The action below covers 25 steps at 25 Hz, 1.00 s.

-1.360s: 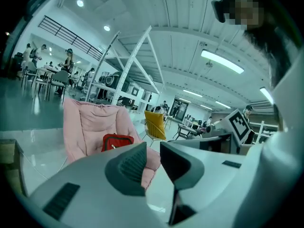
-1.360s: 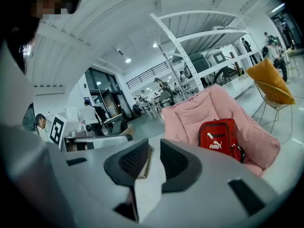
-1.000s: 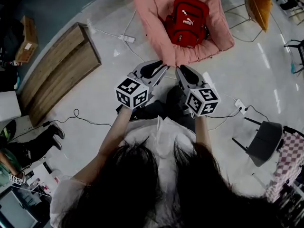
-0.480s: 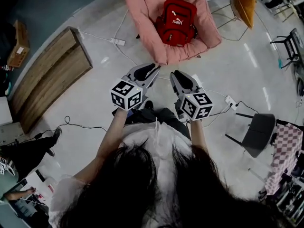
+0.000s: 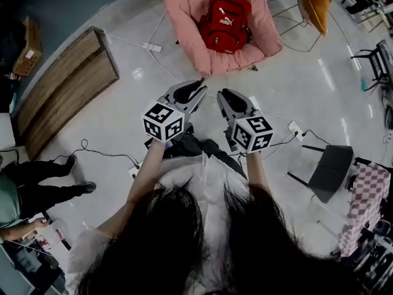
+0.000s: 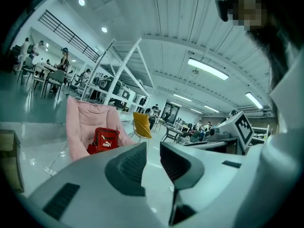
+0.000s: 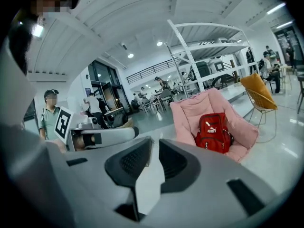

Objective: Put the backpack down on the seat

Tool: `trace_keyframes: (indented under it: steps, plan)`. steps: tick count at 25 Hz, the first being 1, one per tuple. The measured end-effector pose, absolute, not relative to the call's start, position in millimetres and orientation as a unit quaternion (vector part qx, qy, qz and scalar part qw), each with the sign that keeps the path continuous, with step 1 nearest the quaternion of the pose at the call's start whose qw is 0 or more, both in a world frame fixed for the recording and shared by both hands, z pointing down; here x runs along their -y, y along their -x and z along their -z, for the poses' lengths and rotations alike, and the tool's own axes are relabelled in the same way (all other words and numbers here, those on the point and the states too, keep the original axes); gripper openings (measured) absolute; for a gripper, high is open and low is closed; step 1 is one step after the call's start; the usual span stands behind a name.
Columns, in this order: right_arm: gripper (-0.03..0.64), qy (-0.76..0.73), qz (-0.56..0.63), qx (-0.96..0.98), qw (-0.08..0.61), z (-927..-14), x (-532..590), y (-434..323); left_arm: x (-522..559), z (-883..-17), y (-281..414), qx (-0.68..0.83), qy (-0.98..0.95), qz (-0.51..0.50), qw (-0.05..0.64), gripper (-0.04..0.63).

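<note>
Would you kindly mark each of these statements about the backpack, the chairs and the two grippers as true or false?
1. The red backpack rests on the seat of the pink chair. True.
2. The right gripper grips the backpack's strap. False: its fingers are closing with nothing between them, well short of the chair.
3. The left gripper is empty, with its fingers apart. True.
4. In the head view, the wooden platform lies to the right of the pink chair. False: it lies on the floor to the chair's left.
5. A yellow chair stands on the pink chair's right in the head view. True.
</note>
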State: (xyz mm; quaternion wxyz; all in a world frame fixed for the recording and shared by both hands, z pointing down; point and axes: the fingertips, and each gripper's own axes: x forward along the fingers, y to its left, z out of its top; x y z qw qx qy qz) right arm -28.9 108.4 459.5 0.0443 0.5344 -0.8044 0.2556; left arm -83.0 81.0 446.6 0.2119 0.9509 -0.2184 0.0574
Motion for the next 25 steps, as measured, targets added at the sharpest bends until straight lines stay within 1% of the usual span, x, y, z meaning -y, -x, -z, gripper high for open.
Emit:
trace_keyframes:
  steps: [12,25]
  plan:
    - [0.074,-0.515,-0.244,0.821,0.041,-456,-143,11,-119,-443,62,0.239,-0.949,-0.063,0.199,0.097]
    - [0.074,-0.52,-0.24,0.819,0.038,-453,-148,-2,-123,-444,49,0.233,-0.95,-0.069,0.197,0.098]
